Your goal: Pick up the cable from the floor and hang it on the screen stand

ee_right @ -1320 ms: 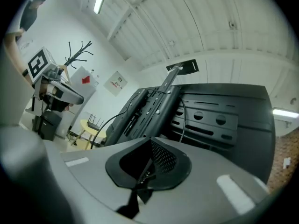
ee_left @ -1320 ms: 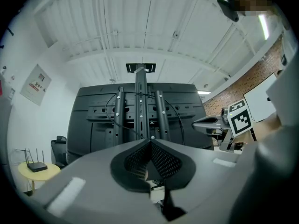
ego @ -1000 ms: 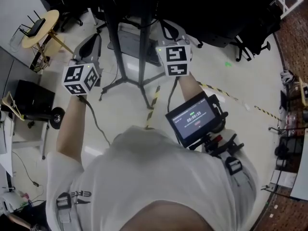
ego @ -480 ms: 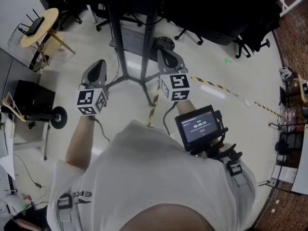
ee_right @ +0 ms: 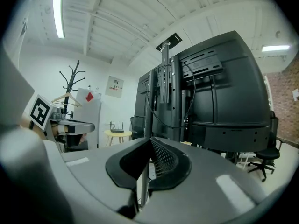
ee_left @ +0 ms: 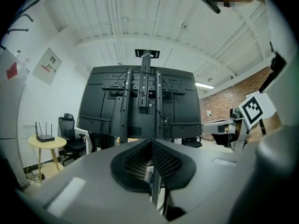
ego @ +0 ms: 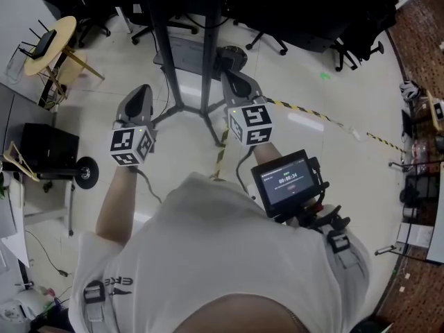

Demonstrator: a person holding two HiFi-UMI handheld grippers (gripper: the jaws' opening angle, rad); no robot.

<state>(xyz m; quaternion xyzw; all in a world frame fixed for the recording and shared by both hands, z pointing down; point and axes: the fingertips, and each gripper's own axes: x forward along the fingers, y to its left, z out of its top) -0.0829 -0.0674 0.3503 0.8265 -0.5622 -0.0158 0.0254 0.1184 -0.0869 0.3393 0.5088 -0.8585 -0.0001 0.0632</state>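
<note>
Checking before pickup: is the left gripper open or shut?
Shut. On the grey left gripper, black ribbed pads meet, nothing between them.

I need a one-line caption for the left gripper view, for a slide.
Shut, empty left hand-held gripper facing the back of a large black screen on its black metal stand.

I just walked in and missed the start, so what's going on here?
A person holds a gripper in each hand, level, facing the back of a screen on its stand. The left gripper and the right gripper both have their jaws shut, with nothing between them. So nothing is being handled at this moment; both grippers just hang in front of the stand.
</note>
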